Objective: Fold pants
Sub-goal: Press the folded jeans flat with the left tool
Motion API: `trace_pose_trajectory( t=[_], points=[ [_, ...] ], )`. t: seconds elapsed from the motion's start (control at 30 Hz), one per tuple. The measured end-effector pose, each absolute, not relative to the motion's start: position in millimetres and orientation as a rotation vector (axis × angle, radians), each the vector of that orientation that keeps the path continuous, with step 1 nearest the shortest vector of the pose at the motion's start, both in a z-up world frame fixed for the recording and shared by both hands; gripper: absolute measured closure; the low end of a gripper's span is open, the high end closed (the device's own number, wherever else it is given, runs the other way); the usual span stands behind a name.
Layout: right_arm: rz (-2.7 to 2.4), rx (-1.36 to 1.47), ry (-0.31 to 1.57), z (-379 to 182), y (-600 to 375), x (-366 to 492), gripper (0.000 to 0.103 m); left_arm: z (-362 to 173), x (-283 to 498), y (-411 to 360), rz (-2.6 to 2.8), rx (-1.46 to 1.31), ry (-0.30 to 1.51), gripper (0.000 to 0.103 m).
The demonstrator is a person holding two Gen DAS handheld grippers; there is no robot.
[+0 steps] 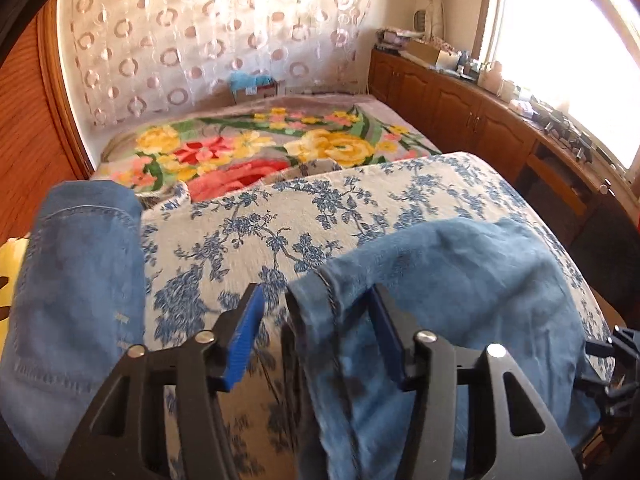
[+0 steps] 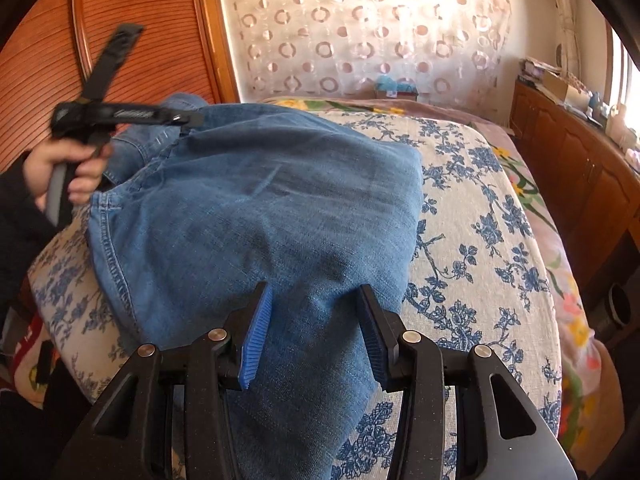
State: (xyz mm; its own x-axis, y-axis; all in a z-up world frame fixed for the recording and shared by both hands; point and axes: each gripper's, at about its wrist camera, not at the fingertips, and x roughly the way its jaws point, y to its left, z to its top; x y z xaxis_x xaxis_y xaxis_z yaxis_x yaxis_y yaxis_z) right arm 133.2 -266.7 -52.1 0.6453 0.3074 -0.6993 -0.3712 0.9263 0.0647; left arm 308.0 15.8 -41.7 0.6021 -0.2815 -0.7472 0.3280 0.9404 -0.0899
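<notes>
Blue denim pants lie bunched on a blue-flowered bedspread. My right gripper is shut on a raised fold of the denim, which fills the gap between its blue pads. In the left wrist view my left gripper stands open. A stitched edge of the pants lies between its jaws against the right pad, with a clear gap to the left pad. Another part of the pants, with a pocket seam, lies at the left. The right wrist view shows a hand holding the blurred left gripper at the pants' far left end.
Further back, a bright flowered blanket covers the bed. Wooden cabinets with clutter on top run along the right wall under a bright window. A patterned curtain hangs behind the bed, and a ribbed wooden panel stands at the left.
</notes>
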Motion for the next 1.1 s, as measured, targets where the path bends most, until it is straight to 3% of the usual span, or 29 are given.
trace_pose_trajectory(
  t=[0.07, 0.2, 0.3, 0.4, 0.53, 0.8, 1.1],
  points=[
    [0.39, -0.074, 0.78, -54.8, -268.9, 133.1, 0.058, -47.1, 316.0, 14.5, -0.384, 0.053, 0.887, 0.08],
    [0.398, -0.058, 0.778, -57.7, -271.9, 131.3, 0.057, -42.0, 316.8, 10.3, -0.356, 0.105, 0.851, 0.088],
    [0.403, -0.052, 0.779, -60.0, -273.2, 130.8, 0.057, -42.7, 320.4, 16.1, -0.324, 0.102, 0.857, 0.086],
    [0.396, -0.054, 0.777, -60.7, -273.1, 127.6, 0.057, -40.7, 312.7, 17.1, -0.305, 0.118, 0.851, 0.078],
    [0.386, -0.042, 0.777, -60.4, -276.0, 122.0, 0.054, -29.4, 288.4, 21.1, -0.295, 0.118, 0.805, 0.055],
    [0.347, -0.039, 0.785, -61.4, -276.5, 105.6, 0.046, -17.7, 210.6, 11.2, -0.363, 0.127, 0.731, 0.054],
    [0.319, 0.0, 0.815, -63.4, -281.2, 85.9, 0.045, -50.1, 145.8, 13.9, -0.316, 0.164, 0.777, 0.054]
  ],
)
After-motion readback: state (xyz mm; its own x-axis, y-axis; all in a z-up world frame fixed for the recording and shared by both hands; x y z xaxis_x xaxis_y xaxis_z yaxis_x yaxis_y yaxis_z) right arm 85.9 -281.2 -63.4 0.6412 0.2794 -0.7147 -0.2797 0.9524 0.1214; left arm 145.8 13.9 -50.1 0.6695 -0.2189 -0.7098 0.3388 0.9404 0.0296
